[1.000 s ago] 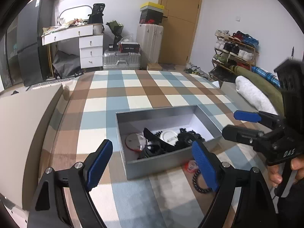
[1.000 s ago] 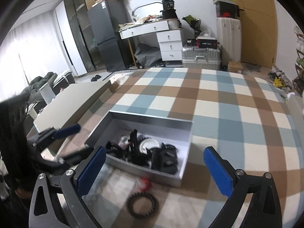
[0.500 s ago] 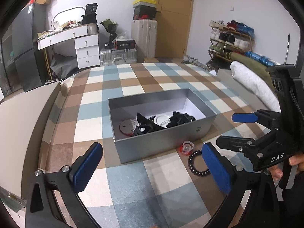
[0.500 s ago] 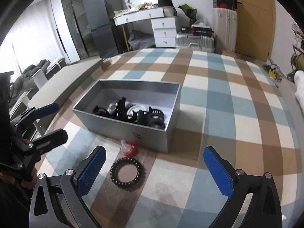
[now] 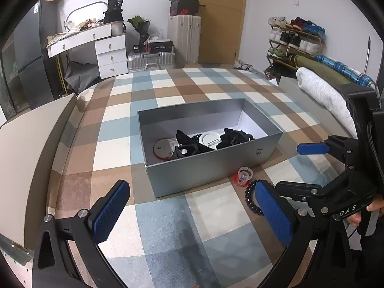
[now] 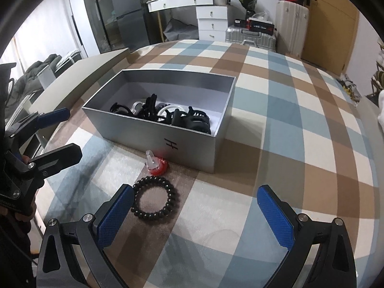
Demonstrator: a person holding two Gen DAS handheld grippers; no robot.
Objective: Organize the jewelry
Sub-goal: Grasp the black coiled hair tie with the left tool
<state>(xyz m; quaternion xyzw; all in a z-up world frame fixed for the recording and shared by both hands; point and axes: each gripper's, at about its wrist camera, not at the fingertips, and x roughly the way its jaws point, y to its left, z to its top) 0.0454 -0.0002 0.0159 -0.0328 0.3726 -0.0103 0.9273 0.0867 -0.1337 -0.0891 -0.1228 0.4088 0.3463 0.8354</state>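
An open silver box [image 5: 211,165] [image 6: 153,129] sits on the checked cloth and holds several black hair clips and round pieces. In front of it lie a black bead bracelet [image 6: 155,200] [image 5: 249,199] and a small clear and red piece [image 6: 156,164] [image 5: 243,176]. My left gripper [image 5: 192,213] is open and empty, near the box's front wall. My right gripper [image 6: 194,216] is open and empty, just right of the bracelet. In the left wrist view the right gripper's fingers [image 5: 309,148] stand at the right.
The checked cloth [image 6: 300,120] covers a wide flat surface. A beige panel [image 5: 21,144] runs along its left edge. A rolled white towel [image 5: 321,96] lies at the right. A desk with drawers, suitcases and a shoe rack stand behind.
Both grippers have pulled back and lifted from the box. The bracelet and the red piece now show fully in front of it. Both stay open.
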